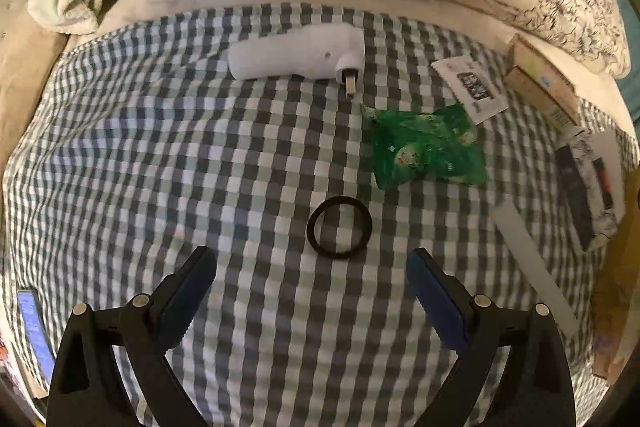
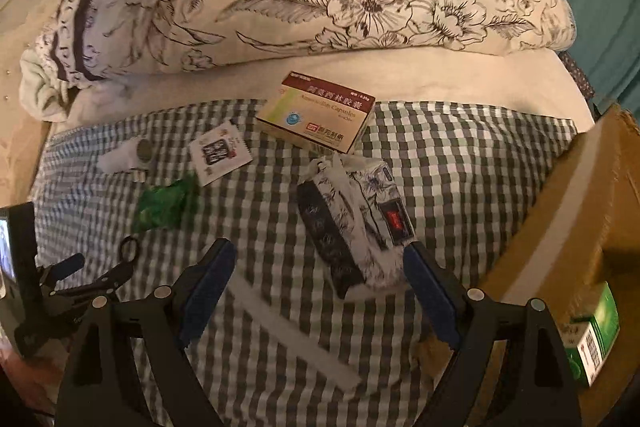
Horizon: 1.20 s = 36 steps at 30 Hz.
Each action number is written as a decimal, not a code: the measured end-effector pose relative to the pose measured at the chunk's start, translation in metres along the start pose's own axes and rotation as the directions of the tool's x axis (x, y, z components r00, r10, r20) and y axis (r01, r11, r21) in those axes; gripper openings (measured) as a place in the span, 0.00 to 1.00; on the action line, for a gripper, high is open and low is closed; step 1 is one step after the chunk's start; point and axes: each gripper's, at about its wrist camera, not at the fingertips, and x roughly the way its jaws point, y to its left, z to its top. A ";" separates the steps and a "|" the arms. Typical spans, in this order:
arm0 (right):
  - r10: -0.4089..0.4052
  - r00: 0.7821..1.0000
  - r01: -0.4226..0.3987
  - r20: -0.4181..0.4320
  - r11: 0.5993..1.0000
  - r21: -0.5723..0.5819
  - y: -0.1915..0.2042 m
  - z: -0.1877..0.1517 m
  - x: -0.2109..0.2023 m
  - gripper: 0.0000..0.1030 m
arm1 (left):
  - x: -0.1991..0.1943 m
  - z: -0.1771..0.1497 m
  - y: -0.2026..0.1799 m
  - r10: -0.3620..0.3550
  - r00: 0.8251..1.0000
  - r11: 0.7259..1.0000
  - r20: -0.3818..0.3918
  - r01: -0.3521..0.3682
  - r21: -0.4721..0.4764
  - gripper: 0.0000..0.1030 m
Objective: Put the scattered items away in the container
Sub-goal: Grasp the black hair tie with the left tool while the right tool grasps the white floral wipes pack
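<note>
Left wrist view shows the left gripper spread wide and empty, just short of the black ring near the middle of the checkered cloth. Flat and thin, the ring may slip from the pads (or fabric gets pinched). Further right, the right gripper, also wide and empty, hovers by the tissue pack; the cardboard box stands at the cloth's right edge. A soft pack may deform and drop.

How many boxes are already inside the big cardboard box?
1 that shows: a green and white box sits inside the cardboard container, at the right edge of the right wrist view. More may be hidden deeper inside; the medicine box is outside, by the pillow.
</note>
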 end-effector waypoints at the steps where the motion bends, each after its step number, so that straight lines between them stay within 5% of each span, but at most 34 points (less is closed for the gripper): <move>1: -0.013 1.000 0.013 -0.009 1.000 0.017 -0.001 0.002 0.007 0.84 | 0.006 0.001 -0.001 0.004 1.000 1.000 -0.008 -0.004 0.004 0.95; 7: -0.059 0.997 0.060 -0.051 0.997 0.037 -0.001 0.016 0.043 0.84 | 0.036 0.002 -0.004 0.010 0.999 1.000 -0.052 -0.010 0.002 0.96; 13: -0.186 0.973 0.194 -0.136 0.980 0.048 0.000 0.017 0.083 0.84 | 0.041 0.000 -0.001 -0.012 1.000 1.000 -0.022 0.012 -0.001 0.99; 17: -0.161 0.968 0.182 -0.191 0.978 0.099 -0.009 0.008 0.100 0.84 | 0.031 -0.003 0.000 -0.023 1.000 1.000 0.011 0.023 -0.004 0.73; 19: -0.111 0.971 0.143 -0.213 0.979 0.142 -0.014 0.003 0.105 0.84 | 0.025 -0.004 -0.003 -0.020 1.000 1.000 0.021 0.019 0.014 0.54; 21: -0.087 0.969 0.129 -0.230 0.977 0.172 -0.017 -0.001 0.106 0.83 | 0.020 -0.002 -0.006 -0.041 0.999 0.999 0.024 0.040 0.035 0.20; 23: -0.084 0.966 0.128 -0.245 0.977 0.169 -0.017 -0.004 0.104 0.77 | 0.018 0.001 -0.010 -0.055 0.998 0.997 0.015 0.054 0.064 0.10; 25: -0.084 0.966 0.128 -0.247 0.977 0.168 -0.016 -0.007 0.098 0.52 | 0.016 0.004 -0.011 -0.070 0.998 0.996 0.006 0.069 0.065 0.06; 27: -0.078 0.966 0.122 -0.245 0.978 0.169 -0.015 -0.010 0.090 0.37 | 0.009 0.006 -0.008 -0.097 0.995 0.994 0.008 0.096 0.045 0.05; 36: 0.007 0.981 0.024 -0.194 0.987 0.158 0.014 -0.026 0.018 0.31 | -0.066 0.006 0.002 -0.138 0.987 0.988 0.084 0.131 0.083 0.05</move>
